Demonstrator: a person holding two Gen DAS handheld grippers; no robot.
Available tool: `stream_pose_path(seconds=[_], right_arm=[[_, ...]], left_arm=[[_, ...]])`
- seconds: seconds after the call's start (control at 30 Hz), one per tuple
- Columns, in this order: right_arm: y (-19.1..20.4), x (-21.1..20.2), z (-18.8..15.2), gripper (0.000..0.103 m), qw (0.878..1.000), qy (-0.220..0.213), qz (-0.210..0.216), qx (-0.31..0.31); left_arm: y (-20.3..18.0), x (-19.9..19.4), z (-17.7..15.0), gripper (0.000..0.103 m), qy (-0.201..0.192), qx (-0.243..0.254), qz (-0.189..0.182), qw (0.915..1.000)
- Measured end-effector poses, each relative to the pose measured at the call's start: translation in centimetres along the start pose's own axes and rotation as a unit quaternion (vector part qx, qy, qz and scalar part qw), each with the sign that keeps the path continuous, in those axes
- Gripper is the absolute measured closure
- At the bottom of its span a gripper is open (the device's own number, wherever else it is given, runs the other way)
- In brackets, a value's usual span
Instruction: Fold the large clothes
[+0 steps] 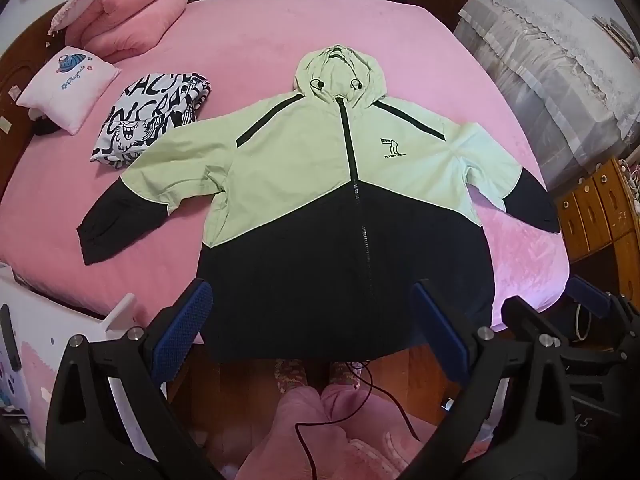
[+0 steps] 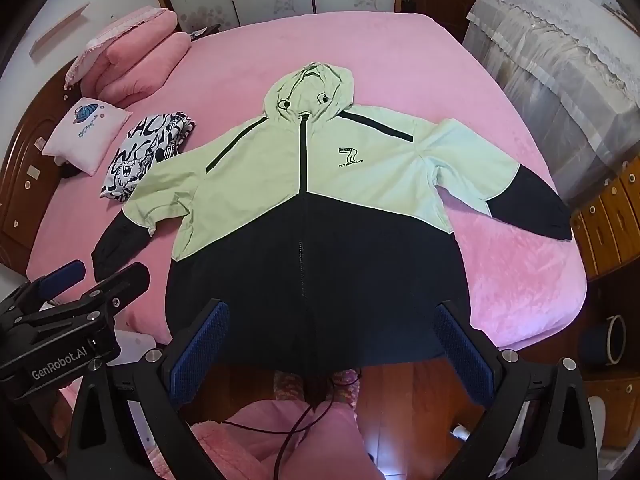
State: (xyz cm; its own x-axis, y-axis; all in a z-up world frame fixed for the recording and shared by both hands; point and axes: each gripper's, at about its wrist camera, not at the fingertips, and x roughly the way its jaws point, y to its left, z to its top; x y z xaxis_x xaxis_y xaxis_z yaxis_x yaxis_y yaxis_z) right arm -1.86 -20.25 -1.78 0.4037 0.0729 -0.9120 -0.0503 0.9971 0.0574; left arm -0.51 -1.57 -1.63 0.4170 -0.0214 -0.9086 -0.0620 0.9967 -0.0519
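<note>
One green-and-black hooded jacket (image 1: 320, 184) spread flat mid-frame on the pink bed (image 1: 248, 40), hem just above both claws, left gripper (image 1: 312, 320) and right gripper (image 2: 332, 340) wide apart and empty, one folded patterned garment (image 1: 148, 120) upper left, two pink pillows (image 1: 132, 20).

1. The hooded jacket (image 1: 320, 184) lay flat, face up and zipped, on the pink bed (image 1: 248, 40).
2. Light green above, black below; both sleeves spread outward, hem overhanging the near edge.
</note>
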Motion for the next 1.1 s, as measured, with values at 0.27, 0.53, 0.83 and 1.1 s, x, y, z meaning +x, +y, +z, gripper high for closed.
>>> stream_pose_path(seconds=[0.27, 0.53, 0.83, 1.1], right_arm=[[-0.8, 0.0, -0.2, 0.000, 1.000, 0.001, -0.002, -0.010], [-1.9, -0.1, 0.2, 0.000, 1.000, -0.005, -0.001, -0.030], [-2.9, 0.7, 0.9, 0.000, 0.999, -0.003, 0.018, -0.034], [-1.6, 1.5, 2.3, 0.000, 0.997, -0.004, 0.059, -0.041]], left_arm=[[-1.0, -0.1, -0.2, 0.005, -0.002, -0.006, 0.007, 1.0000], [-1.7, -0.2, -0.8, 0.005, -0.010, -0.024, 0.006, 0.9996], [-1.6, -0.1, -1.7, 0.005, -0.017, -0.063, 0.014, 0.9978], [2.4, -0.3, -1.8, 0.005, -0.015, -0.128, 0.029, 0.9913]])
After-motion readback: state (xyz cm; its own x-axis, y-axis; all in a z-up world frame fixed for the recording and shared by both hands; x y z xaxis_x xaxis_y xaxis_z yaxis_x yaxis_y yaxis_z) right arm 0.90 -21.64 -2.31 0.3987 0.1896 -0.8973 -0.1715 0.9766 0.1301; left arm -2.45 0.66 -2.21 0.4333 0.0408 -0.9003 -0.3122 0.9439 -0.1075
